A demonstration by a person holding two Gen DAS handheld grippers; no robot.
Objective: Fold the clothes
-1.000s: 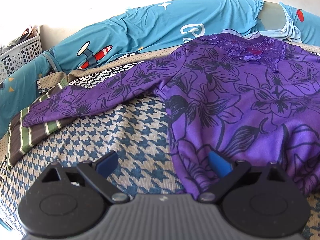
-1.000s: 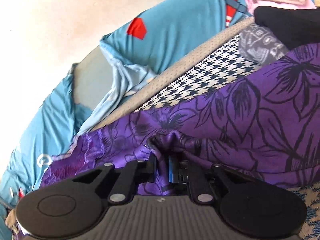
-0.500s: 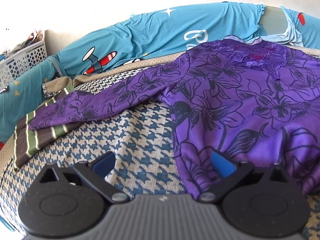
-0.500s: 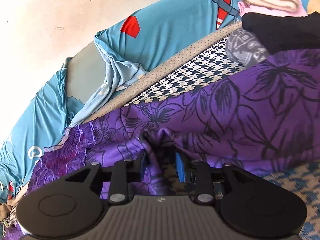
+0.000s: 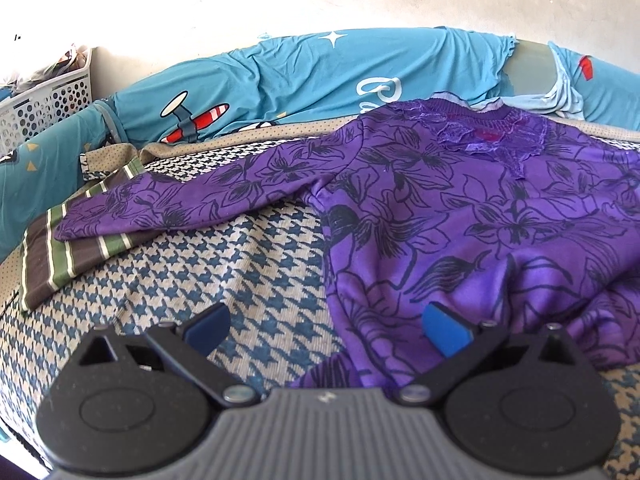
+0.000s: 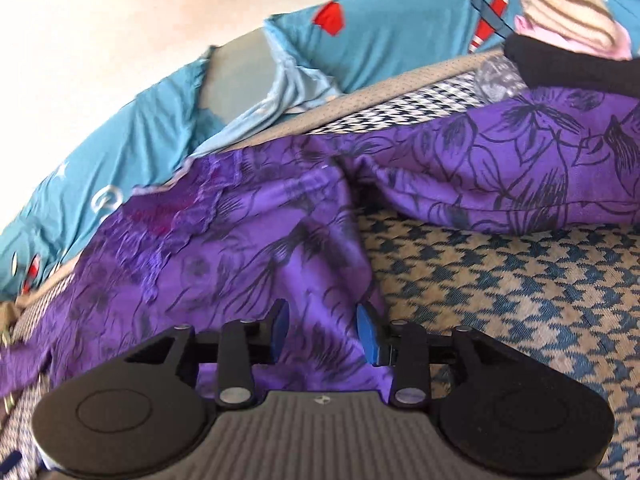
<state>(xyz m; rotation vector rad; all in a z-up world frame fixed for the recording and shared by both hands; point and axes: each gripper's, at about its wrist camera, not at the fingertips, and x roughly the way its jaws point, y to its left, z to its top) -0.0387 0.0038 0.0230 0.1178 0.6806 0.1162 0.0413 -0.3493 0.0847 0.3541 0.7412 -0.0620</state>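
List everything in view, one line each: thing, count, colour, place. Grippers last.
sweater: one, purple with black flowers, spread flat on the cover.
cover: one, blue and cream houndstooth, under the sweater.
striped garment: one, brown, green and white, under the sweater's sleeve end.
bedding: teal, plane print, along the wall.
basket: one, white, far left of the left view.
folded pile: cream, pink and black, upper right of the right view.
left gripper: open wide, empty.
right gripper: jaws just opened, sweater cloth lying loose between them.

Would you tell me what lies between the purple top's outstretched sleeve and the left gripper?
In the left wrist view, only bare houndstooth bedcover lies between the purple top's sleeve and the open left gripper.
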